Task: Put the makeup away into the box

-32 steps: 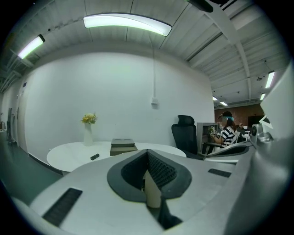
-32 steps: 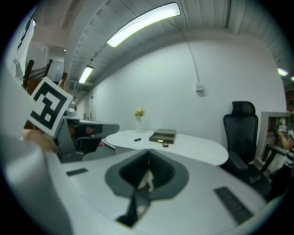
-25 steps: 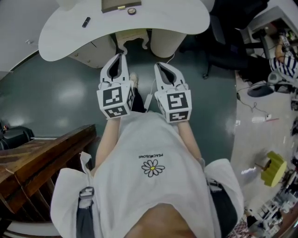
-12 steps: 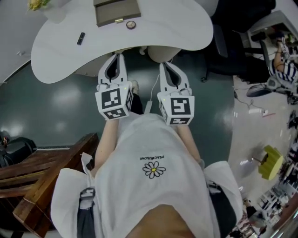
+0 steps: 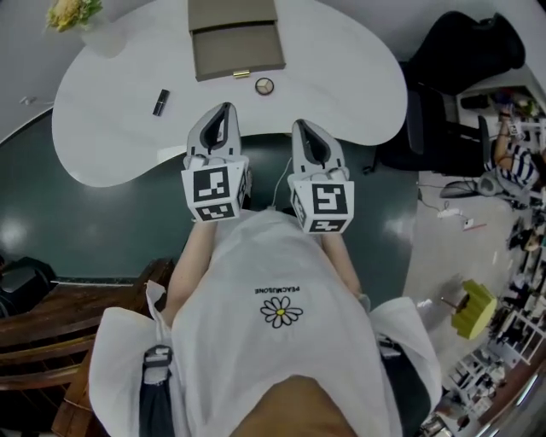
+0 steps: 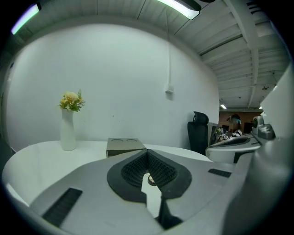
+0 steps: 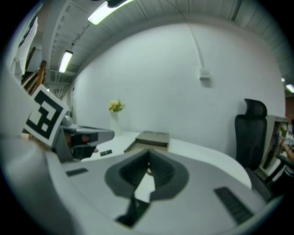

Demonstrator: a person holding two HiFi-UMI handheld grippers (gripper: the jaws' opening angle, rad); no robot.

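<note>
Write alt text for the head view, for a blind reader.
Seen from above, a person holds the left tool and right tool, both shut and empty, over the near edge of a curved white table. On it: a taupe box, a round compact, a black lipstick and a vase of flowers.

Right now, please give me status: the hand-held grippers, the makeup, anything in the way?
Left hand-held gripper shut, empty; right hand-held gripper the same. Lipstick and compact on table, outside box. Nothing in between.

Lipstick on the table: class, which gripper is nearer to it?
Left. The left gripper is just right of the lipstick; the right gripper lies farther right.
</note>
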